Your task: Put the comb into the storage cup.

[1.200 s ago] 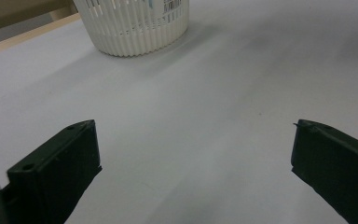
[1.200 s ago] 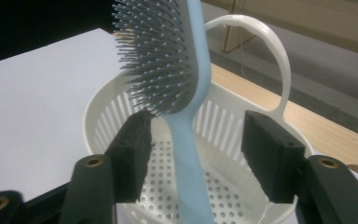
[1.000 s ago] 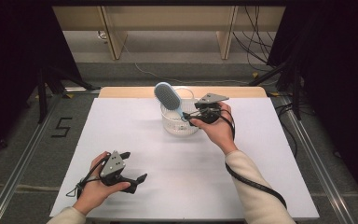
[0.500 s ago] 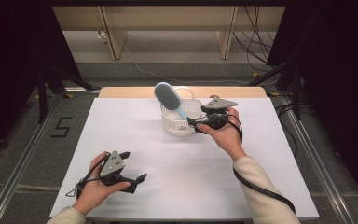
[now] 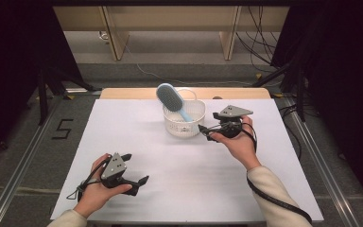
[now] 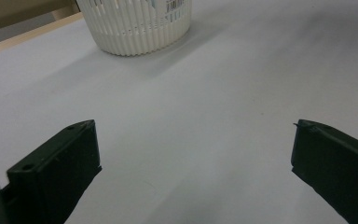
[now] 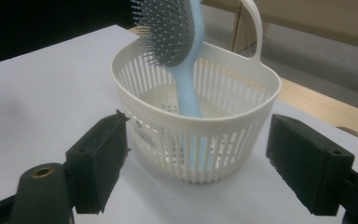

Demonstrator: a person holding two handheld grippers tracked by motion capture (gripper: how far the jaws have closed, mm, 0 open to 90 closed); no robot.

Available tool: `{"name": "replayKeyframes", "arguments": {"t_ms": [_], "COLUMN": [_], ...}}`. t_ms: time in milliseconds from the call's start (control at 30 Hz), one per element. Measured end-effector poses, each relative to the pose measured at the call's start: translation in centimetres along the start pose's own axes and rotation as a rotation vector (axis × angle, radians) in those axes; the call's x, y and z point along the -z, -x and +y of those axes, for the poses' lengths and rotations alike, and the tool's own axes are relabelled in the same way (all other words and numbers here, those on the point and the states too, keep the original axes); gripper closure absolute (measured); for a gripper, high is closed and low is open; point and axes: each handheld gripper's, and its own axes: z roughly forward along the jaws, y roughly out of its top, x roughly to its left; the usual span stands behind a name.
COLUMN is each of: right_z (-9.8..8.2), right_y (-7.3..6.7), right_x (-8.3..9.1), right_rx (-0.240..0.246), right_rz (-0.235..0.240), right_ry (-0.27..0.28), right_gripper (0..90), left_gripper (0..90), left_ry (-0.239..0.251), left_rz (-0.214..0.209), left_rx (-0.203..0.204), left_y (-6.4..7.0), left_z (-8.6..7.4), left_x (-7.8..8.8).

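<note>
Hairbrush stands handle-down in white basket — placement step apparently done. Right tool just beside basket, jaws just opened wide, empty. Left tool near basket's front, wide, empty. Next — likely retreat clear of basket rim.

Basket glossy slatted white plastic; hairbrush smooth blue plastic, probably; table matt.
</note>
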Motion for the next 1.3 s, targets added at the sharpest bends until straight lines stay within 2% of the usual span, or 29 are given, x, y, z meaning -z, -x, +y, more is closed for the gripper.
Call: {"name": "replayKeyframes", "arguments": {"t_ms": [600,833,1300], "right_z": [-2.3,-3.3,-4.9], "right_y": [0.2,0.2,0.1], "right_x": [3.0,3.9,6.0], "right_rx": [0.010,0.010,0.003], "right_rz": [0.000,-0.003,0.001], "right_ry": [-0.005,-0.028,-0.015], "right_gripper": [20.6,20.6,19.9], "left_gripper": [0.4,0.4,0.3], "left_ry": [-0.001,-0.001,0.003], "left_rz": [0.003,0.004,0.009], "left_rx": [0.000,0.001,0.001], "left_y": [0.0,-0.1,-0.1], "left_z": [0.0,0.0,0.0], "left_x": [0.0,0.1,0.1]}}
